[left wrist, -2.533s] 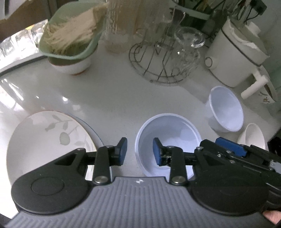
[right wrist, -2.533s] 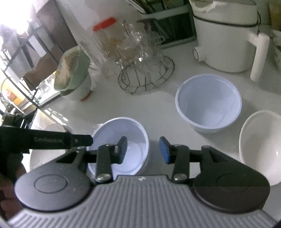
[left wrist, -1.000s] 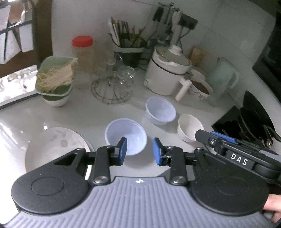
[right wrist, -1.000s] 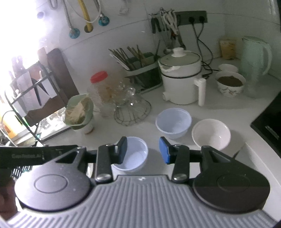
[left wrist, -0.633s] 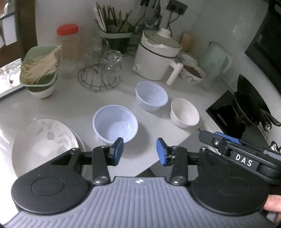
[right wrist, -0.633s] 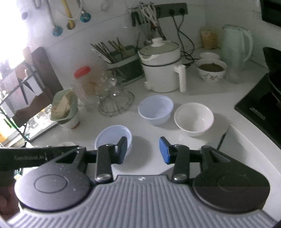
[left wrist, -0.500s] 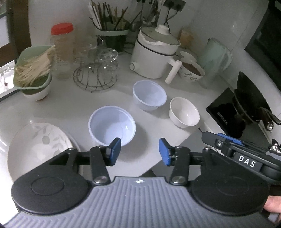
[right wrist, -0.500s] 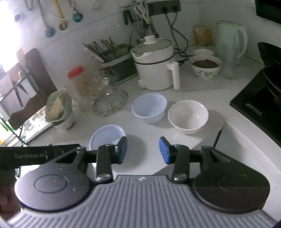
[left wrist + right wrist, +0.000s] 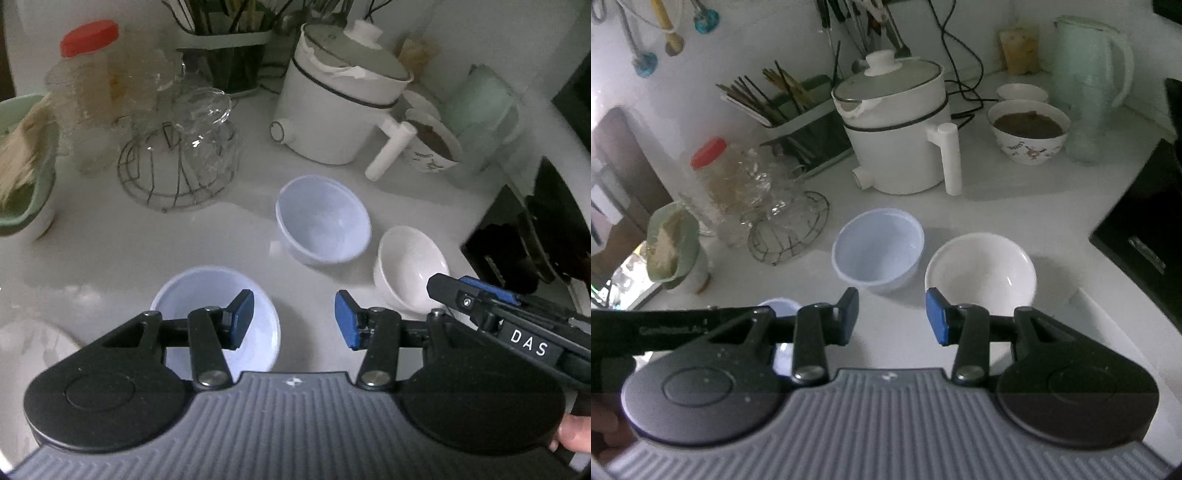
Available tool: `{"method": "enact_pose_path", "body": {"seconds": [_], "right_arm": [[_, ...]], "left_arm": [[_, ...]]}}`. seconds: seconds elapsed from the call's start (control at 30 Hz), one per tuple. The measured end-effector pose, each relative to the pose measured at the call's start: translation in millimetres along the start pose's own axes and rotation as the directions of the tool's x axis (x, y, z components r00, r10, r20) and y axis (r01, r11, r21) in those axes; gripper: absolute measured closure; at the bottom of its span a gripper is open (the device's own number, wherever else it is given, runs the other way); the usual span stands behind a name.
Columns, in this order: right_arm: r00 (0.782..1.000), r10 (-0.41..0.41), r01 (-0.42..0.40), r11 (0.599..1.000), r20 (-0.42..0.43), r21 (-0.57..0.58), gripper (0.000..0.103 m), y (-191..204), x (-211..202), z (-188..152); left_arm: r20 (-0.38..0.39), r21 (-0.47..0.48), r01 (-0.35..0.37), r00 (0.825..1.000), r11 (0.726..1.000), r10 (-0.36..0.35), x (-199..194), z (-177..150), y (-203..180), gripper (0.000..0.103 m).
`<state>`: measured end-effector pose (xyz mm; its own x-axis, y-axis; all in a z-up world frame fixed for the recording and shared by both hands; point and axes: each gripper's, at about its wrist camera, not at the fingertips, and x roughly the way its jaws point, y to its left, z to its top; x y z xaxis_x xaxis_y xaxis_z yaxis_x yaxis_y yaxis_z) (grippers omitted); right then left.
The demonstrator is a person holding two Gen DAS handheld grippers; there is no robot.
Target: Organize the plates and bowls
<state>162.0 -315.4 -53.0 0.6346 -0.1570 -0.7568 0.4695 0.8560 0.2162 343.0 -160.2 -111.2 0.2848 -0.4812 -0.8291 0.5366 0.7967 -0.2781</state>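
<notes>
Two pale blue plastic bowls and one white bowl sit on the white counter. The near blue bowl (image 9: 192,291) lies under my left gripper's left finger; only its rim (image 9: 777,305) shows in the right wrist view. The far blue bowl (image 9: 323,219) (image 9: 877,249) stands beside the white bowl (image 9: 410,266) (image 9: 980,271). A white leaf-patterned plate (image 9: 33,347) lies at the far left. My left gripper (image 9: 294,323) is open and empty above the counter. My right gripper (image 9: 892,315) is open and empty, in front of the two far bowls.
A white electric pot (image 9: 897,136) stands behind the bowls, with a wire glass rack (image 9: 177,162), a red-lidded jar (image 9: 88,92), a green bowl of noodles (image 9: 18,162), a filled patterned bowl (image 9: 1028,131), a green kettle (image 9: 1089,81) and a black cooktop (image 9: 1145,229).
Both grippers have moved forward and lower toward the bowls, which look larger now. The left gripper's jaws have opened wider. The bowls and plate have not moved.
</notes>
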Motion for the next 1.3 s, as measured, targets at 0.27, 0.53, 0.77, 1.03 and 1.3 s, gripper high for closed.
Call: {"method": "enact_pose_path", "body": {"seconds": [0.27, 0.53, 0.77, 1.03, 1.3], "right_arm": [[0.998, -0.004, 0.004, 1.000, -0.070, -0.011, 0.060, -15, 57, 37], [0.990, 0.011, -0.009, 1.000, -0.141, 0.010, 0.060, -22, 97, 51], [0.986, -0.003, 0.003, 1.000, -0.166, 0.002, 0.062, -25, 125, 60], [0.981, -0.028, 0.026, 1.000, -0.193, -0.012, 0.071, -25, 151, 67], [0.970, -0.041, 0.044, 0.999, -0.241, 0.005, 0.089, -26, 175, 66]], "left_arm": [[-0.070, -0.001, -0.025, 0.997, 1.000, 0.025, 57, 42, 5, 0.048], [-0.112, 0.022, -0.034, 0.993, 0.999, 0.036, 98, 77, 9, 0.049], [-0.166, 0.039, -0.026, 0.986, 0.999, 0.032, 128, 88, 5, 0.050], [-0.200, 0.043, -0.019, 0.979, 0.999, 0.027, 147, 91, 3, 0.058], [-0.235, -0.027, 0.018, 0.972, 0.999, -0.024, 161, 87, 14, 0.087]]}}
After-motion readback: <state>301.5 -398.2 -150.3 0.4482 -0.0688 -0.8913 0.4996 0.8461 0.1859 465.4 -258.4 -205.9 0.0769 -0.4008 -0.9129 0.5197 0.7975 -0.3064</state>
